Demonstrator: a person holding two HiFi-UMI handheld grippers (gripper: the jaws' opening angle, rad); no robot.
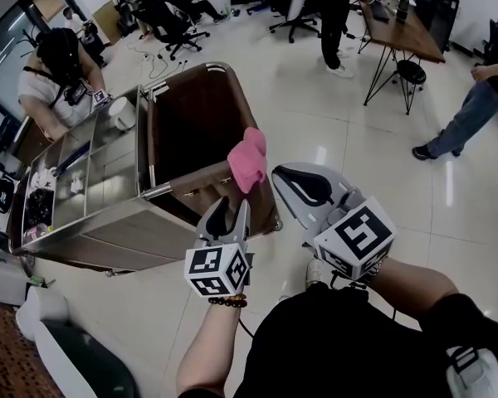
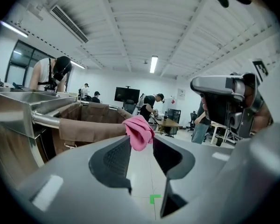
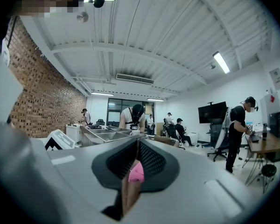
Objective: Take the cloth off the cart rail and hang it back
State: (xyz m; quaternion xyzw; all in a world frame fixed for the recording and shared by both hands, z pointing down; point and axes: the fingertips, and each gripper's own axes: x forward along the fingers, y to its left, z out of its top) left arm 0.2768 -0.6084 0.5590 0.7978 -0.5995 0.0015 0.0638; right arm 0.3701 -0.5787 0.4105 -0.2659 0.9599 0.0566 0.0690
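Holds nothing in the left gripper [image 2: 142, 149]: jaws spread apart, pads [image 2: 115, 157] bare, only floor and the pink cloth [image 2: 139, 132] seen beyond the gap, near but untouched. Holds nothing in the right gripper [image 3: 137, 146] either: jaws drawn together at the tips, leaving a thin slit with a sliver of the same cloth visible well behind it. Finds that cloth draped over the near corner of the cart rail [image 1: 187, 181], on the brown-wrapped rim, bunched on top with a fold hanging down the outer side. Judged soft, light and limp: likely to sag and fold once lifted, unlikely to slip from ribbed pads, not fragile. Best pinched at the bunched crest above the rail, or on the hanging fold, keeping clear of the rim beneath so as not to catch the bag fabric. Might need spreading across the rail on rehanging to keep from sliding off. Behind the rail, shows the brown bag [image 1: 195, 123] open and dark, with nothing made out inside. Further left, shows the cart's steel trays [image 1: 108, 164]: a white cup-like item [image 1: 120, 113] in one, small mixed clutter [image 1: 37, 210] at the far end, too small to name.
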